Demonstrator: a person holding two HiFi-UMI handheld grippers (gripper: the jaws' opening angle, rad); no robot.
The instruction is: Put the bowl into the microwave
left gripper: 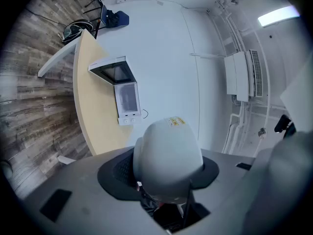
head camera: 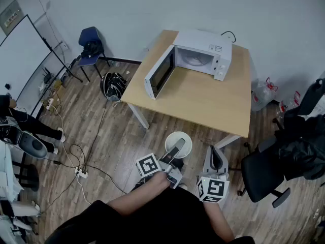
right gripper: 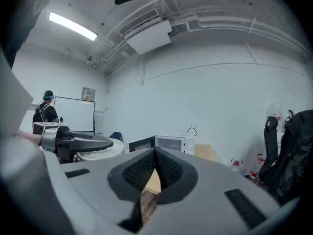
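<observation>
Gripping the white bowl (left gripper: 168,155) between the left gripper's (head camera: 174,150) jaws, well short of the desk (head camera: 203,98).
Right gripper's (right gripper: 154,173) jaws clenched together on nothing, just beside the bowl; far ahead of both jaws, the microwave (head camera: 200,59), door swung open.

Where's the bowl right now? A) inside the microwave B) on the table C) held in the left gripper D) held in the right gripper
C: the left gripper is clamped on the white bowl, held above the floor, short of the table.
</observation>
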